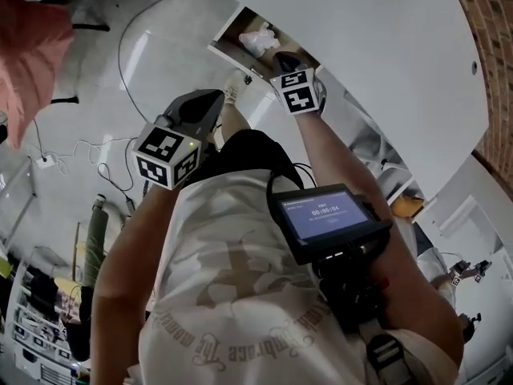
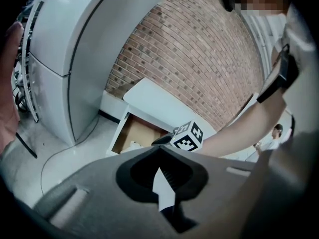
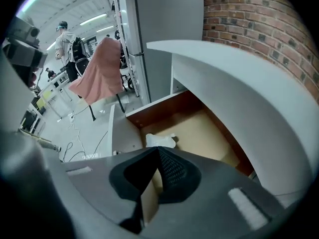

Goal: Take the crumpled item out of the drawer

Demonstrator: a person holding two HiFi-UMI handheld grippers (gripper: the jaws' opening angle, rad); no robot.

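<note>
Reaching lower now would likely just shove the crumpled item (image 3: 160,140) across the drawer (image 3: 159,108), because the right hand-held gripper (image 3: 158,149) has its jaws pressed together on nothing and must spread first. The light wad lies loose on the drawer floor near the front, and the white top (image 3: 239,83) overhanging the drawer could catch the tool on the way up. The right arm stretches forward with its gripper aimed down over the drawer. The left hand-held gripper (image 2: 159,149), also closed and empty, hangs back near the body.
</note>
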